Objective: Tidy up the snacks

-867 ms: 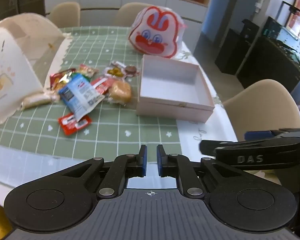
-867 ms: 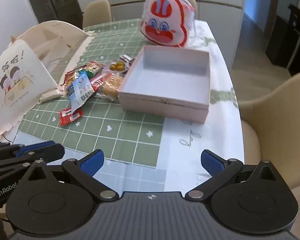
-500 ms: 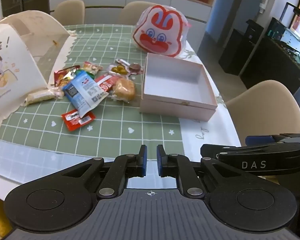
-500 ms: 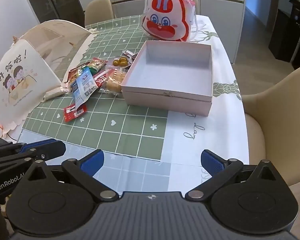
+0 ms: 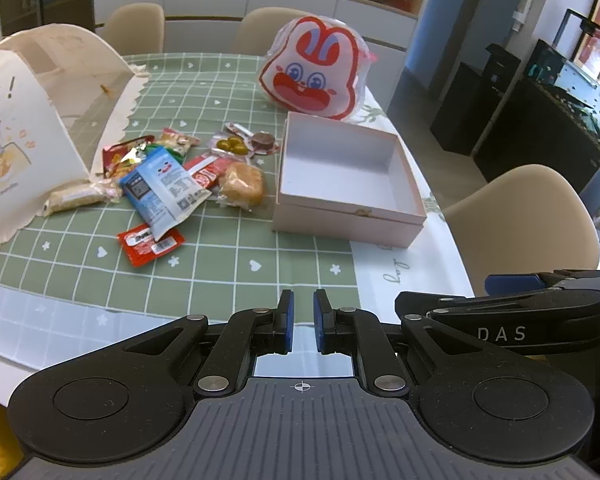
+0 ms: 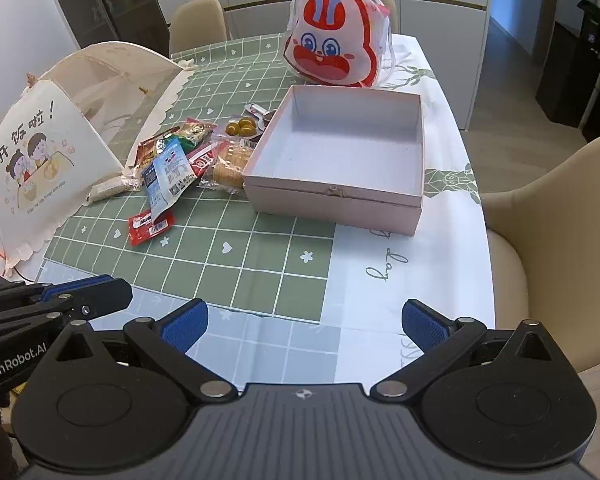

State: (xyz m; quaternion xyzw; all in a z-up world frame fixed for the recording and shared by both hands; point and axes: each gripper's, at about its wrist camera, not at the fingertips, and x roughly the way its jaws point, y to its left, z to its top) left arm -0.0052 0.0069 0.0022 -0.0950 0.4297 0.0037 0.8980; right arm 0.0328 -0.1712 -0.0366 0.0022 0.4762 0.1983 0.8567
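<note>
Both grippers have drawn back from the table, left gripper nearly closed and empty, right gripper spread wide; the snack pile awaits a first pick for the pink box.

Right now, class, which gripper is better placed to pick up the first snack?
Probably the left gripper: the snack pile lies on its side, the pink box opposite. But its jaws are nearly closed.
</note>
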